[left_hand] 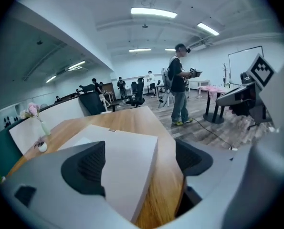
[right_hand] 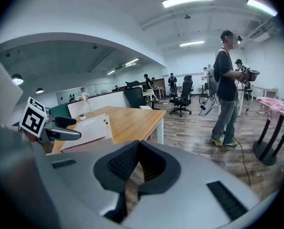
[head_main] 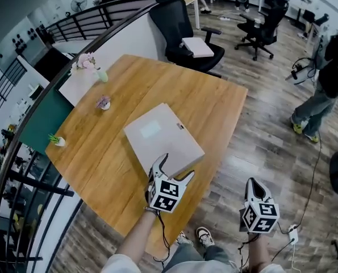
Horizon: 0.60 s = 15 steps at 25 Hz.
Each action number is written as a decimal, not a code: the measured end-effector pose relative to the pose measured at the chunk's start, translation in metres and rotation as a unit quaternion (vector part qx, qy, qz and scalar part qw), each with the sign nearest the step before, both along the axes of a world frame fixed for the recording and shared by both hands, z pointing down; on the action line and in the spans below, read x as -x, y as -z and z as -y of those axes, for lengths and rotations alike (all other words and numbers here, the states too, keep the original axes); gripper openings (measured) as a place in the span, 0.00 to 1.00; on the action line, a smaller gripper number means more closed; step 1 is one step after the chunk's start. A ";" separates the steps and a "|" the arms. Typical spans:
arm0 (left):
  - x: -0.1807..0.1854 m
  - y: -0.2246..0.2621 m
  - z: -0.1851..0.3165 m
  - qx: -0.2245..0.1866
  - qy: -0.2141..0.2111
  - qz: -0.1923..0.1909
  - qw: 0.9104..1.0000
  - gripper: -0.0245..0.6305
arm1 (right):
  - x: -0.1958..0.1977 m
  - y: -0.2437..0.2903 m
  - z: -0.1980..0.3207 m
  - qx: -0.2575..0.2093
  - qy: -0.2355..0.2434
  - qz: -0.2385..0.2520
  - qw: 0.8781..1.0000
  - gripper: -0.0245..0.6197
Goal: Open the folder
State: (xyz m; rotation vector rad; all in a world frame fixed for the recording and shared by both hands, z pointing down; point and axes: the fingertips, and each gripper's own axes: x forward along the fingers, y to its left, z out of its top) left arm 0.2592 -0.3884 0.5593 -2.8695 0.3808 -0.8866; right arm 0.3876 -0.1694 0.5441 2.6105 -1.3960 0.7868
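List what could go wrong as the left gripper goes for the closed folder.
1. The left gripper has its jaws open astride the near corner of the folder. Closing them there may pinch or shove the whole folder rather than lift only its cover.
2. The right gripper is shut and off the table, over the floor. Nothing pins the folder, so it might slide toward the nearby table edge.
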 end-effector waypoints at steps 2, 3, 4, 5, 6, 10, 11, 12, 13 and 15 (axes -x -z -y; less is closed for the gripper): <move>-0.009 -0.006 -0.001 -0.021 -0.024 0.016 0.999 0.75 | 0.000 -0.008 -0.001 0.004 0.000 0.007 1.000 0.04; -0.014 -0.009 -0.002 -0.029 -0.035 0.028 0.999 0.75 | 0.000 -0.011 -0.002 0.006 0.000 0.010 1.000 0.04; -0.018 -0.013 -0.002 -0.038 -0.046 0.042 0.997 0.75 | 0.001 -0.015 -0.002 0.007 0.000 0.013 1.000 0.04; -0.022 -0.017 -0.001 -0.047 -0.056 0.056 0.996 0.75 | 0.000 -0.019 -0.002 0.009 0.000 0.016 1.000 0.04; -0.026 -0.021 0.001 -0.056 -0.065 0.071 0.994 0.75 | 0.000 -0.023 -0.002 0.010 0.000 0.019 1.000 0.04; -0.040 -0.038 0.003 -0.083 -0.104 0.122 0.984 0.75 | -0.002 -0.038 -0.003 0.012 -0.006 0.032 0.999 0.04; -0.043 -0.042 0.003 -0.089 -0.112 0.131 0.981 0.75 | -0.002 -0.041 -0.003 0.013 -0.008 0.035 0.999 0.04; -0.045 -0.046 0.004 -0.094 -0.118 0.140 0.979 0.74 | -0.002 -0.044 -0.003 0.013 -0.009 0.038 0.999 0.04; -0.046 -0.051 0.004 -0.096 -0.122 0.150 0.976 0.74 | -0.002 -0.047 -0.003 0.014 -0.011 0.042 0.999 0.04; -0.047 -0.059 0.005 -0.095 -0.127 0.168 0.973 0.74 | -0.001 -0.053 -0.004 0.014 -0.014 0.048 0.999 0.04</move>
